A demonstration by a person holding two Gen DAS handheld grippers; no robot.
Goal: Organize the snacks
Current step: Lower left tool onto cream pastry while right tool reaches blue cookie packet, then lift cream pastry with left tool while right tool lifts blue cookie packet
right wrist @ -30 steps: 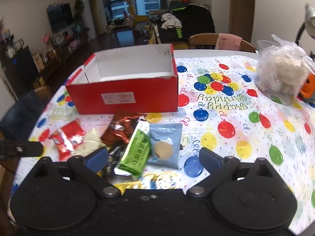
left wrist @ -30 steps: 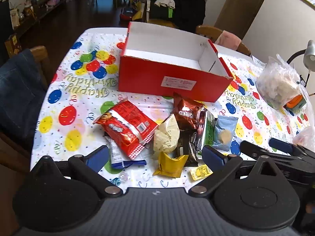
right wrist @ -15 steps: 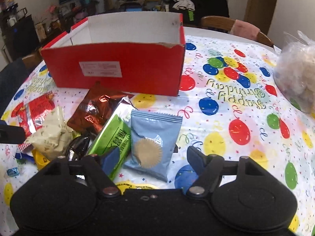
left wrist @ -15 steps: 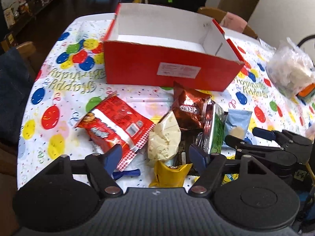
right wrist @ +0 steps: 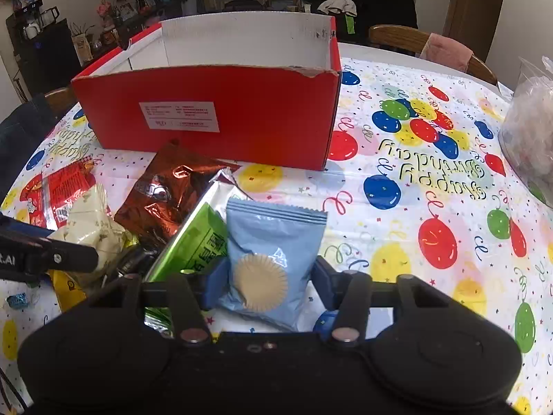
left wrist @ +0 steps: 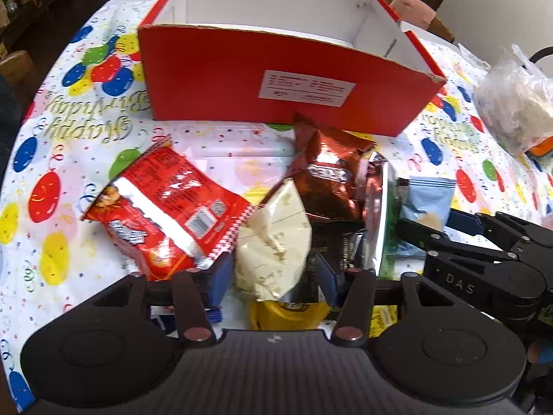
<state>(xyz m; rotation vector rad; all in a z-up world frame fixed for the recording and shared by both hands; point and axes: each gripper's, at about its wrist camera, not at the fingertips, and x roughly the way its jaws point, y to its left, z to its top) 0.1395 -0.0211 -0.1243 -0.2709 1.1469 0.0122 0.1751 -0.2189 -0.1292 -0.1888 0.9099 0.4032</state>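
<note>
so both grippers were down in the snack pile at once. the left gripper [left wrist: 273,276] had its blue pads either side of the cream packet [left wrist: 273,242], close against it, but i couldn't tell if they were actually pinching it. the right gripper [right wrist: 269,283] was the same deal with the light blue cookie packet [right wrist: 273,252], pads right at its edges, grip or no grip i couldn't say.

the red box [right wrist: 214,114] sat open just behind the pile, white inside, nothing visible in it. the red chip bag [left wrist: 166,207] lay left of the cream packet, touching it, and the brown oreo bag [left wrist: 328,180] was leaning right up against the box front. the green packet [right wrist: 197,242] was tucked partly under the blue one. a yellow packet [left wrist: 287,314] peeked out under the left gripper. all of it sat on the balloon tablecloth [right wrist: 414,180], with a clear plastic bag [left wrist: 515,100] well off to the right.
</note>
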